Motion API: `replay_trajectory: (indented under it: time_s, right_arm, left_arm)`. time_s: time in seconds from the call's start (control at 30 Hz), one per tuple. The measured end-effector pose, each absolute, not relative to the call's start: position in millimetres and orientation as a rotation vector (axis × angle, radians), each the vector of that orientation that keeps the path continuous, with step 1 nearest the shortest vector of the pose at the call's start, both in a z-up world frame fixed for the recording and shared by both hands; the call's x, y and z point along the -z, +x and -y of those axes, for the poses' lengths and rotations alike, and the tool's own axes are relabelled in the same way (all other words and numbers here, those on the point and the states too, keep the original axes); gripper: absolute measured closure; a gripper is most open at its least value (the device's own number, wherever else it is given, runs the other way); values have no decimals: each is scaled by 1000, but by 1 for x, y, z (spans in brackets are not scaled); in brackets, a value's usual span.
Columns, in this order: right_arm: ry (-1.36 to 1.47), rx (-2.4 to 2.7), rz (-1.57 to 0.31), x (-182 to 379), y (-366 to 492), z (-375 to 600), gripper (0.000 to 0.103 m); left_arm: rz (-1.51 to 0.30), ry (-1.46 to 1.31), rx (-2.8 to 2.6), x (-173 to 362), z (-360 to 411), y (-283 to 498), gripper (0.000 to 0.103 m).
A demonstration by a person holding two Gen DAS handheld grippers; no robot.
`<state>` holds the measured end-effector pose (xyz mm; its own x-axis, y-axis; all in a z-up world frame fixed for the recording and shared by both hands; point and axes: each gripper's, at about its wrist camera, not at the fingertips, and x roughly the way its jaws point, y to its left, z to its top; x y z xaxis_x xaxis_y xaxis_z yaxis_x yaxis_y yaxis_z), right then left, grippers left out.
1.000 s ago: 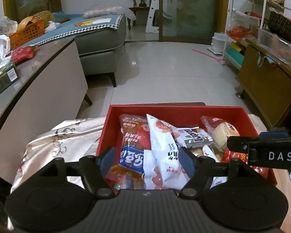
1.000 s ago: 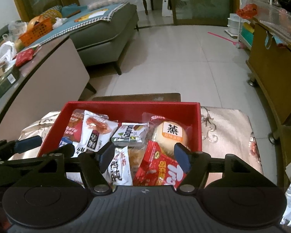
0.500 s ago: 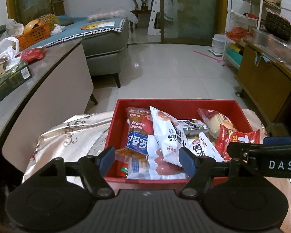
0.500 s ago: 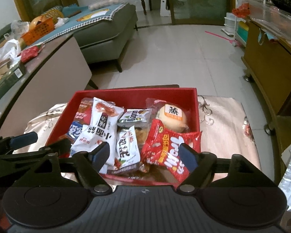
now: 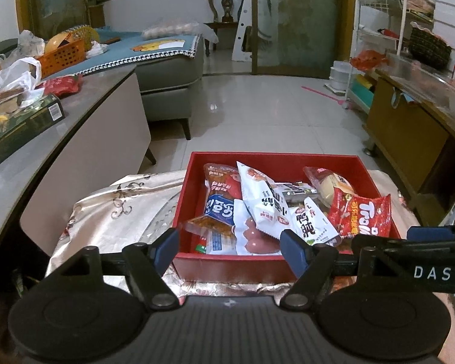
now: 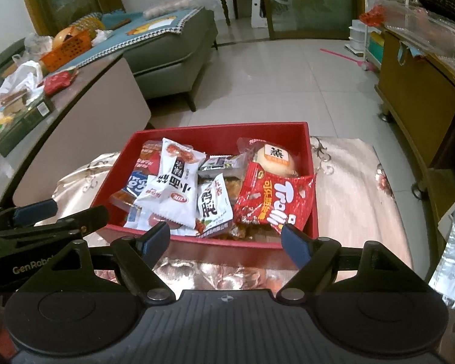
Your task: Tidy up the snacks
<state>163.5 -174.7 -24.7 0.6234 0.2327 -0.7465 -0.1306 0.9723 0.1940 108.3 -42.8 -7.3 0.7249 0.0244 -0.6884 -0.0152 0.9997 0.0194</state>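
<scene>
Even indoor light fills both fisheye views; glare streaks the floor point(image 5: 215, 106) ahead of each tool, edges bow and darken, and snack wrappers stay sharp.

A pale tiled floor point(image 5: 251, 112) gleams with reflected light and runs back to a tall frosted glass door point(image 5: 297, 21) in a wooden frame. A carved wooden chair point(image 5: 226, 3) stands against the white wall point(image 5: 154, 12) beside it. On the left sits a grey sofa point(image 5: 170, 91) under a blue blanket point(image 5: 142, 45), near a curved grey counter point(image 5: 75, 103). On the right, a wooden cabinet point(image 5: 406, 133) stands in front of a white wire shelf point(image 5: 379, 30).
</scene>
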Motion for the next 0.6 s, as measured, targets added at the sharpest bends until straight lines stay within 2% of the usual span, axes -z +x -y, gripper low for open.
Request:
replay_trajectory:
  time_s: [0.6]
  right_arm:
    - [133,-217,-880,22,130,177,15]
  left_arm:
    - [-761,49,-22,9,49,72,34]
